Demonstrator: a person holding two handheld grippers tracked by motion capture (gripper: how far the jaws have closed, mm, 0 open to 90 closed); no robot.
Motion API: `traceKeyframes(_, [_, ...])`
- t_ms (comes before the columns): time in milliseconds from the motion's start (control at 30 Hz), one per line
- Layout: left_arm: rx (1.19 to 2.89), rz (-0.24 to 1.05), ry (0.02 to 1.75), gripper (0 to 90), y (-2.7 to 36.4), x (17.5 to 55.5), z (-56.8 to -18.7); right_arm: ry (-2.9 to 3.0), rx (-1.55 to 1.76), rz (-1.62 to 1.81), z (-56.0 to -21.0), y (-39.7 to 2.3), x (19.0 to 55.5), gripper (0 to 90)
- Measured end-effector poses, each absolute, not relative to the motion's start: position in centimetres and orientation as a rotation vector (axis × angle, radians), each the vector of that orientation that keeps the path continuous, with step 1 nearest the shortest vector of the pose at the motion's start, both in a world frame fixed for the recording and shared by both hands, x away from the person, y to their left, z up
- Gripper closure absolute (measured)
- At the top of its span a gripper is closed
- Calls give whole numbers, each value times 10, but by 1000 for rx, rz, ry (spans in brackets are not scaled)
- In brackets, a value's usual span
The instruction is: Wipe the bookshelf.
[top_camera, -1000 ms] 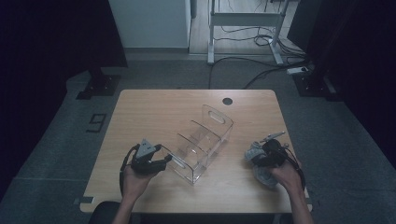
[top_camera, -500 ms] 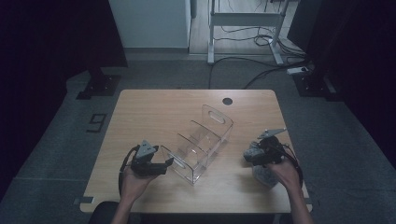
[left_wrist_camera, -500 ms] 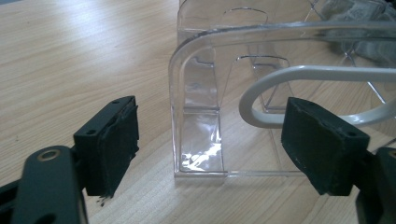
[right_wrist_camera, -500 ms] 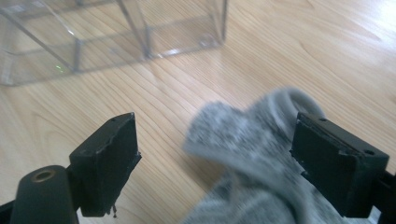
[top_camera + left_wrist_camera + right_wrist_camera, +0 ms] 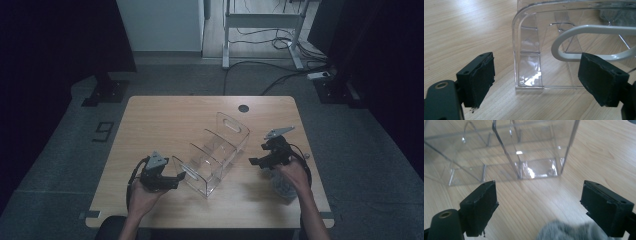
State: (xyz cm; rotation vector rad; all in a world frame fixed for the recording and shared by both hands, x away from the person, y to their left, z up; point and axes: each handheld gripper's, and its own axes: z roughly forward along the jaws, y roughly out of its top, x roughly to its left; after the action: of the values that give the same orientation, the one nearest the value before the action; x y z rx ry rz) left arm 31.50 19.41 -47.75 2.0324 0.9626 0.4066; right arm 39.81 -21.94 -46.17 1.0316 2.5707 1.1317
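The left tongs [image 5: 176, 176] sit at the near-left part of the counter [image 5: 165, 120], jaws spread wide with nothing between them; they have just been opening. Directly ahead of them, just beside the tips, stands the near end wall of the clear plastic organizer [image 5: 212, 155]. In the left gripper view that rounded end wall [image 5: 529, 50] rises straight in front of the open jaws, with the cut-out handle slot [image 5: 596, 42] a little toward the right pad. The pads touch nothing.

The organizer lies in the middle of the counter, between the 2 tongs, its long axis running diagonally from near the left tongs away toward the far right. It has several dividers inside.

The right tongs [image 5: 259, 159] hover beside the organizer's long right flank, near but apart from it, jaws also wide and empty, also just opened. The right gripper view looks onto that side wall [image 5: 534, 157].

Judging from this, the left tongs are nearer and lined up on the end wall.

A grey fuzzy thing [image 5: 564, 231] lies cut off at the bottom edge under the right tongs; I cannot tell what it is. The clear walls make the divider count hard to read.
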Motion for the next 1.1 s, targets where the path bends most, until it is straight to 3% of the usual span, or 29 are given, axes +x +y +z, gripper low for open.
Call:
traceKeyframes(600, [2038,375,974,125,190,317,-482,2602,897,1200,-458,-194,436,118])
traceKeyframes(1100, [2004,362,1009,100,198,323,-481,2639,865,1217,-460,-191,433,126])
